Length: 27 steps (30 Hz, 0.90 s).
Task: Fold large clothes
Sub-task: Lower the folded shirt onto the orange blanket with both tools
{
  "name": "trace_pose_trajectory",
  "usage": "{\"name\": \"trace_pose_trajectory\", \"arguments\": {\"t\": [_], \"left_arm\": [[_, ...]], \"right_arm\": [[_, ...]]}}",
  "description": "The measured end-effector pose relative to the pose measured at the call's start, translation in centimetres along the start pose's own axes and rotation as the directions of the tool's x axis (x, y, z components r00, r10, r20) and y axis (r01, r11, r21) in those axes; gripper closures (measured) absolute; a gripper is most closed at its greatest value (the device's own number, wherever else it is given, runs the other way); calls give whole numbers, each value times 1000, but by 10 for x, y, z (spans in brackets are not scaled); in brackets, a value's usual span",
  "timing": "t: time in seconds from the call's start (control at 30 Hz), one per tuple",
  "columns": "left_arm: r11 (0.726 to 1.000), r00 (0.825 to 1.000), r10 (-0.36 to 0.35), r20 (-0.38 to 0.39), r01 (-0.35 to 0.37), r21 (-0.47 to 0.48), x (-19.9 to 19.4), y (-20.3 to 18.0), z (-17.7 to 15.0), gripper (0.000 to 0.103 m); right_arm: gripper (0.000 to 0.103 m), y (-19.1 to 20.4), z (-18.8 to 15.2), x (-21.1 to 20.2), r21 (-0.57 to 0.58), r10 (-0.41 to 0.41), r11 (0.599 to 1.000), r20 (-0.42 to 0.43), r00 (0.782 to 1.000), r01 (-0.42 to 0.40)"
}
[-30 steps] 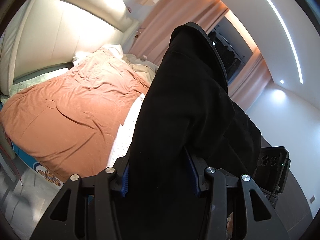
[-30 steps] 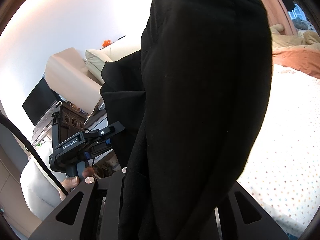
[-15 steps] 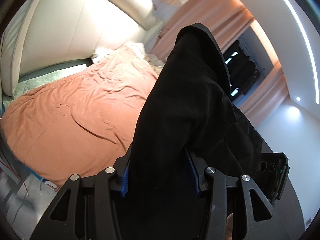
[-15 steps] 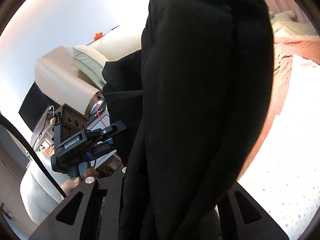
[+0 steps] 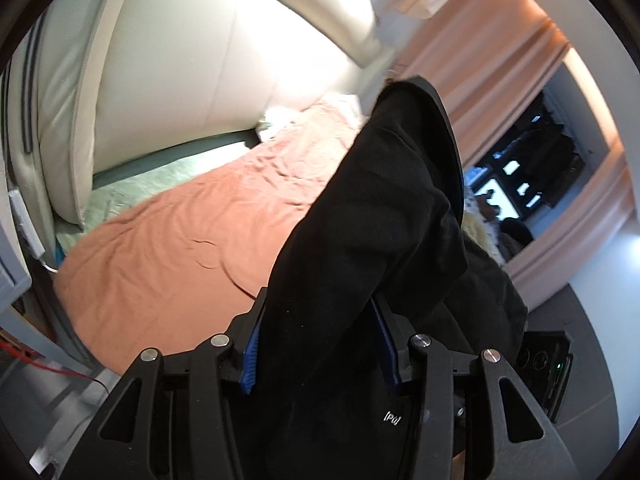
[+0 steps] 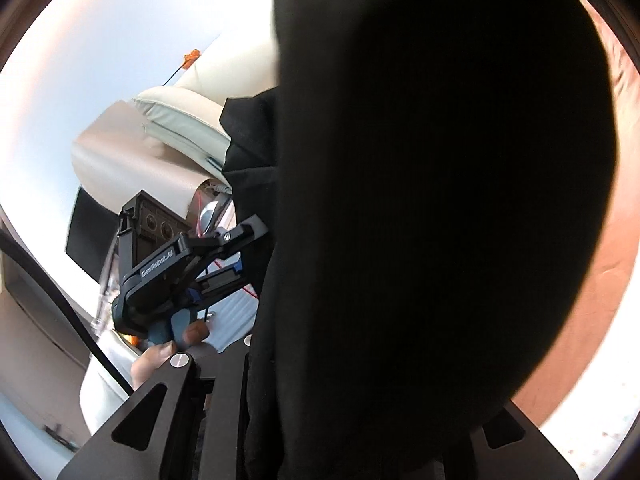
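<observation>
Left tool (image 5: 320, 344): both fingers closed inward, blue ribbed pads (image 5: 250, 354) pressed from either side against a thick bunch of black garment (image 5: 372, 240) that rises between them and drapes over the finger tips; the tool points forward and slightly upward. Seen from the right wrist view, the left tool (image 6: 240, 256) is held level, its jaws clamped on the same cloth, and the person's left hand (image 6: 168, 354) wraps its handle from below, thumb and fingertips showing. Right tool (image 6: 360, 400): its fingers are wholly covered by black cloth, so their spacing cannot be read; only the base plates show.
</observation>
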<state>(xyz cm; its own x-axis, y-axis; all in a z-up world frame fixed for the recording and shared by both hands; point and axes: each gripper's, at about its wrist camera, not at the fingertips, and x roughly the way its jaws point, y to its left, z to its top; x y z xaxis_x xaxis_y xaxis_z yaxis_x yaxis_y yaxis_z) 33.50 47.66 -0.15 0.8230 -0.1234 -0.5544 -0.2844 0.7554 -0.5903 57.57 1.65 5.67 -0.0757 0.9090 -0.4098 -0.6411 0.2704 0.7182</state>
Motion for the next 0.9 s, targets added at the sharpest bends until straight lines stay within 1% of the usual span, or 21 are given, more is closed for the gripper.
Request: {"name": "trace_pose_trajectory", "arguments": {"t": [0.1, 0.2, 0.3, 0.33, 0.37, 0.4, 0.47, 0.5, 0.57, 0.6, 0.63, 0.67, 0.7, 0.73, 0.77, 0.8, 0.83, 0.87, 0.9], "left_arm": [[998, 998, 56, -13, -56, -8, 27, 9, 5, 56], [997, 996, 77, -34, -78, -28, 63, 23, 7, 56], [995, 995, 83, -56, -86, -52, 101, 37, 16, 56], [995, 995, 84, -55, -87, -55, 107, 37, 18, 56], [994, 995, 87, -53, -90, -57, 117, 38, 22, 56], [994, 994, 92, -51, -95, -52, 125, 38, 25, 56], [992, 992, 120, -50, -122, -35, 140, 36, 28, 56], [989, 988, 142, -55, -144, -34, 147, 36, 29, 56], [983, 981, 177, -78, -180, -38, 159, 40, 26, 56], [981, 977, 186, -103, -191, -38, 165, 44, 23, 56], [975, 969, 212, -127, -218, -34, 168, 47, 19, 55], [969, 961, 238, -137, -244, -25, 170, 49, 15, 52], [962, 953, 268, -140, -272, -5, 168, 50, 9, 42], [961, 952, 275, -138, -276, 10, 165, 50, 5, 28], [962, 953, 272, -134, -271, 24, 159, 50, -2, 22], [964, 955, 267, -127, -265, 31, 154, 50, -6, 13], [964, 957, 267, -117, -264, 36, 146, 51, -14, 8], [963, 957, 269, -111, -267, 37, 141, 50, -18, 8], [963, 957, 269, -107, -266, 36, 135, 50, -24, 8]], "right_arm": [[86, -37, 15, 9, 59, 18, 998, -26, 999, -17], [86, -83, 32, 14, 116, 24, 993, -41, 999, -19], [86, -124, 49, 12, 131, -4, 991, -50, 999, 10], [86, -133, 54, 10, 121, -10, 992, -50, 999, 16], [86, -142, 60, 8, 104, -27, 994, -48, 998, 32], [86, -152, 67, 4, 80, -65, 994, -48, 997, 68], [86, -170, 79, -1, 51, -120, 991, -53, 991, 123], [86, -181, 84, -2, 56, -140, 988, -65, 988, 144], [86, -212, 93, 0, 86, -194, 975, -108, 975, 203], [84, -226, 88, -6, 100, -218, 968, -126, 968, 231], [83, -248, 87, -9, 122, -256, 954, -155, 954, 276], [79, -264, 88, -8, 144, -284, 939, -185, 941, 312], [75, -293, 105, -5, 185, -274, 931, -216, 937, 315], [73, -318, 115, -7, 218, -235, 934, -226, 945, 284], [70, -326, 115, -13, 234, -203, 938, -226, 953, 255], [62, -328, 115, -23, 217, -194, 945, -226, 955, 244], [55, -332, 115, -33, 194, -204, 949, -230, 952, 250], [42, -340, 128, -39, 171, -225, 949, -225, 948, 266], [39, -356, 143, -52, 151, -238, 950, -224, 945, 275]]}}
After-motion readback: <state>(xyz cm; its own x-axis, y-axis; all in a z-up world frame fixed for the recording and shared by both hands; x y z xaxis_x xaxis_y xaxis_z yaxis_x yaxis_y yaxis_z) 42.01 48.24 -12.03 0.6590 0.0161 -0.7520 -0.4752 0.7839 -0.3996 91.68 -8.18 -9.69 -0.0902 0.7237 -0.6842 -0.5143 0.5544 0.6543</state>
